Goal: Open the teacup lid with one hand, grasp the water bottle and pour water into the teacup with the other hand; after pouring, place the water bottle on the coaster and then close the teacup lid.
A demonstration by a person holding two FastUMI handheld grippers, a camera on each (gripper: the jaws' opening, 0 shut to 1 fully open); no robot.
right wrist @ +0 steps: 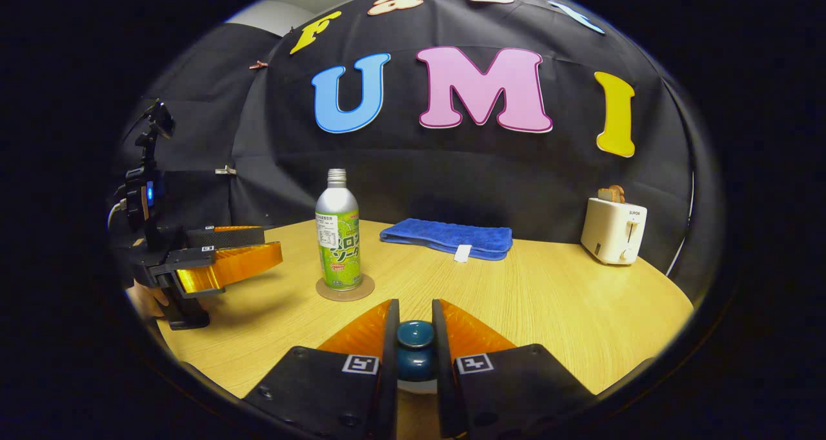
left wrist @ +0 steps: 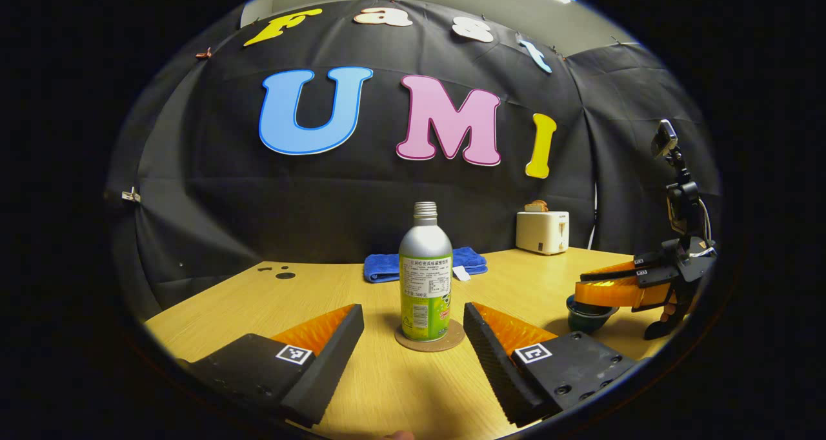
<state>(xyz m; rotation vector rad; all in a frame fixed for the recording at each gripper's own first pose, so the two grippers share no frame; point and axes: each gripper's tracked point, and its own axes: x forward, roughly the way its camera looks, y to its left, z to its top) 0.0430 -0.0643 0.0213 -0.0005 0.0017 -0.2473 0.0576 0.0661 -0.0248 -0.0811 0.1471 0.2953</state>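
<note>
The water bottle (left wrist: 424, 269) stands on its coaster (left wrist: 430, 337) just ahead of the left gripper's (left wrist: 413, 337) wide-apart jaws, while the right gripper's (right wrist: 414, 337) jaws clamp the teacup lid's knob (right wrist: 415, 334).

A pale wooden worktop (right wrist: 548, 298) filled the lower half of the frame. A round coaster (right wrist: 345, 290) lay left of centre with a bottle (right wrist: 337, 233) standing on it. A folded blue towel (right wrist: 448, 237) lay behind, a white toaster (right wrist: 612, 231) at right, a dark teacup (left wrist: 588, 312) lower right.
</note>
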